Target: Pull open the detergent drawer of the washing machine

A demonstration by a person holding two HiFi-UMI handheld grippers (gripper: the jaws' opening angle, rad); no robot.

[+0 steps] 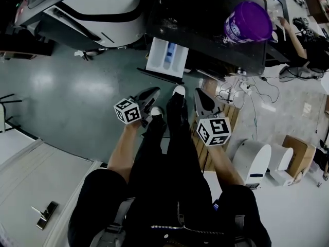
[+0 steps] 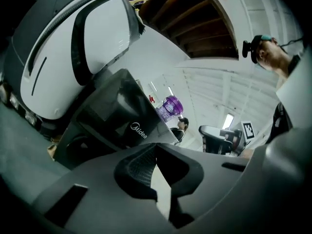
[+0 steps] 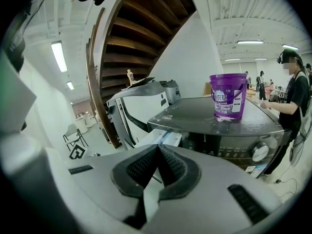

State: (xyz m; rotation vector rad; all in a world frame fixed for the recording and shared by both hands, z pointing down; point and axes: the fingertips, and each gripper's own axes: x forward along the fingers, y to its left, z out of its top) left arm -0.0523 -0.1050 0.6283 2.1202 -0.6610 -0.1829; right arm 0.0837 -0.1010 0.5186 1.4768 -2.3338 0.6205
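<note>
status: the detergent drawer (image 1: 165,57) stands pulled out of the front of the washing machine (image 1: 205,30), at the left of its panel, with the white compartments exposed. a purple bucket (image 1: 248,22) sits on the machine top. the pull step reads as complete.

left gripper (image 1: 149,94): jaws fully together, nothing between the pads. right gripper (image 1: 203,101): jaws fully together, nothing held. both hang beside the person's legs (image 1: 172,133), well apart from the drawer.

next action: confirm full extension. if more travel is needed, open one gripper, bring it level to the drawer's front lip, close on it, and draw straight outward.
</note>
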